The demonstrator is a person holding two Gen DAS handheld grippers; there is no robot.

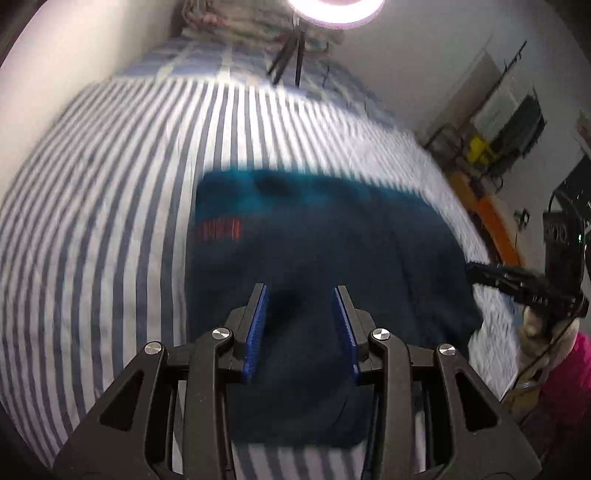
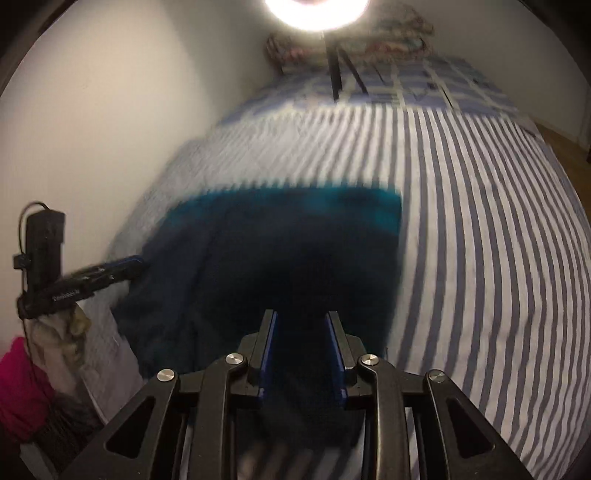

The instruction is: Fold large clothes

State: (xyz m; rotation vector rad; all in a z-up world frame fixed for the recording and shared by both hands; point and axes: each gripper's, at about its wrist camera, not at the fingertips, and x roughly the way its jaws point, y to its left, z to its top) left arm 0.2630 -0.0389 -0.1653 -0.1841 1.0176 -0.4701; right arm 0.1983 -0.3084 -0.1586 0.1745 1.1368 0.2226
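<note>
A dark teal garment (image 1: 332,229) with a small red print (image 1: 218,229) lies folded flat on the striped bed sheet (image 1: 92,203). My left gripper (image 1: 301,288) hovers over its near part, jaws apart, blue pads bare, casting a shadow on the cloth. In the right wrist view the same garment (image 2: 258,251) fills the middle. My right gripper (image 2: 301,313) hangs over it, jaws apart a little less, with nothing pressed between the pads. Each view shows the other gripper at the garment's side edge: the right gripper (image 1: 476,271) and the left gripper (image 2: 133,263). Both views are motion-blurred.
A ring light (image 1: 336,7) on a tripod (image 1: 291,62) stands at the far end of the bed by a heap of bedding (image 2: 388,33). A white wall (image 2: 92,129) runs along one side. Shelves and clutter (image 1: 509,122) stand beyond the other. A pink sleeve (image 2: 18,376) shows.
</note>
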